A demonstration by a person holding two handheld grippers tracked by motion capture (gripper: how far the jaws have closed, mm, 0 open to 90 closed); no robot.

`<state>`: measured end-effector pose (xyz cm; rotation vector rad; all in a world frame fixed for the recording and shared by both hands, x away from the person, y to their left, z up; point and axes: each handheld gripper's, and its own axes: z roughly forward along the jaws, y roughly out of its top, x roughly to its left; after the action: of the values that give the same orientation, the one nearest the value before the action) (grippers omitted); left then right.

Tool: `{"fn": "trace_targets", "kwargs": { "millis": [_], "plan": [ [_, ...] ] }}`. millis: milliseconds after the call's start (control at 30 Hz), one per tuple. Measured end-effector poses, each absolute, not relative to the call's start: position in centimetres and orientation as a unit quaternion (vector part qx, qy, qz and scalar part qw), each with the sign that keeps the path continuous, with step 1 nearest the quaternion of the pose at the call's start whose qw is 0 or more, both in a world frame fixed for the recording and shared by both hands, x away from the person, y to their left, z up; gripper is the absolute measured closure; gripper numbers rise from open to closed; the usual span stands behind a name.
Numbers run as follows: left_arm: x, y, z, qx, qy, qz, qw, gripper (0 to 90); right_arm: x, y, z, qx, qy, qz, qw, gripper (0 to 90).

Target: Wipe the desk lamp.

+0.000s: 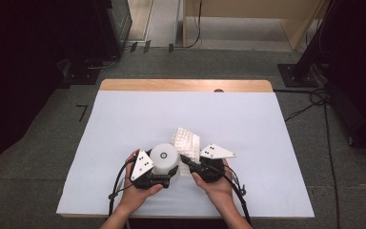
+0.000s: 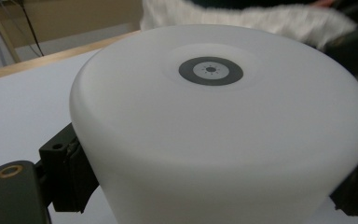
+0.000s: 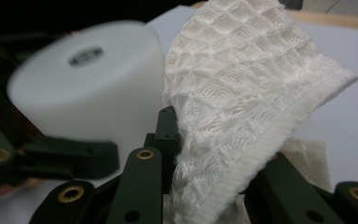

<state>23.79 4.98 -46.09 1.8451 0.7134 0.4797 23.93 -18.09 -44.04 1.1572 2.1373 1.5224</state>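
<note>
White waffle-weave cloth (image 3: pixel 242 93) – soft, light, floppy, best pinched at an edge | right gripper (image 3: pixel 205 154) clamped on its lower fold, beside the cylinder | smooth white cylinder (image 2: pixel 214 130) – rigid, likely slippery, mid-table | left gripper (image 1: pixel 158 177) clamped round its sides

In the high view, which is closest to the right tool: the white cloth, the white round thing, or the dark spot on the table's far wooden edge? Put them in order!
1. Cloth: pinched in the right tool, rising just beyond it.
2. White round thing: next to it on the left, held by the left tool.
3. Dark spot: far off, on the table's back wooden edge.
</note>
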Motion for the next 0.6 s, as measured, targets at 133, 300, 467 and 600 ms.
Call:
{"fn": "trace_targets", "kwargs": {
  "millis": [133, 300, 467, 600],
  "plan": [
    [23.8, 5.1, -45.8, 0.769, 0.295, 0.203, 0.529, 8.8, 23.7, -18.3, -43.5, 0.391, 0.734, 0.537, 0.141, 73.4],
    [23.9, 6.1, -45.1, 0.752, 0.302, 0.201, 0.55, 8.8, 24.4, -17.6, -45.5, 0.402, 0.751, 0.509, 0.124, 73.4],
    [24.1, 6.1, -45.5, 0.754, 0.306, 0.193, 0.547, 8.8, 24.5, -17.0, -46.3, 0.409, 0.761, 0.488, 0.122, 73.4],
    [23.9, 5.2, -46.1, 0.771, 0.295, 0.189, 0.532, 8.8, 24.2, -17.6, -44.9, 0.406, 0.749, 0.507, 0.134, 73.5]
  ]
}}
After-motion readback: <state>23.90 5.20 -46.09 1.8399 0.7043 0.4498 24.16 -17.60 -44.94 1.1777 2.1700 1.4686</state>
